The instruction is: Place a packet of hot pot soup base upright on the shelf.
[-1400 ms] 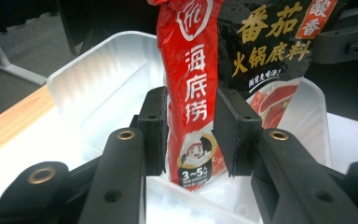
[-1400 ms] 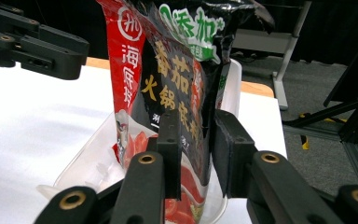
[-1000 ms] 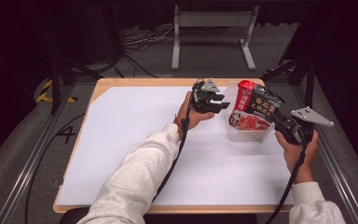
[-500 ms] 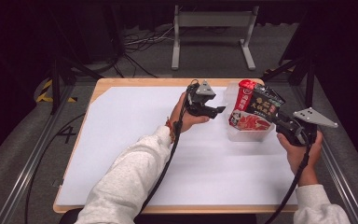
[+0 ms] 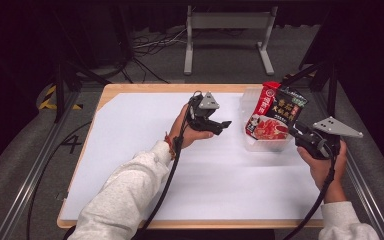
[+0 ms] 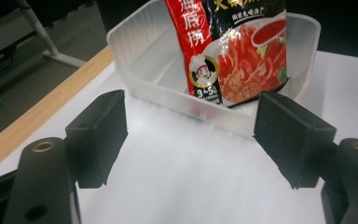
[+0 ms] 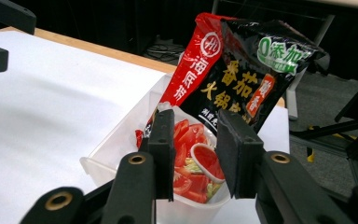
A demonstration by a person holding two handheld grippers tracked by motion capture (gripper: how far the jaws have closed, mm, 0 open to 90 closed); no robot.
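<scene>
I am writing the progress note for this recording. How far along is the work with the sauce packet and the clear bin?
Done: the sauce packet already stands in the clear bin at the table's right side. In hand: the left claw has just been opening, with nothing between its jaws, short of the bin. The right claw sits at the bin's near rim, jaws narrow; whether it pinches the rim is unclear. Left: probably only withdrawing both claws.

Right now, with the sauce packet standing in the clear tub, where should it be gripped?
Probably the sauce packet by its upper edge, from above: it stands nearly upright, leaning, well clear of the tub rim, whose walls screen the lower half.
</scene>
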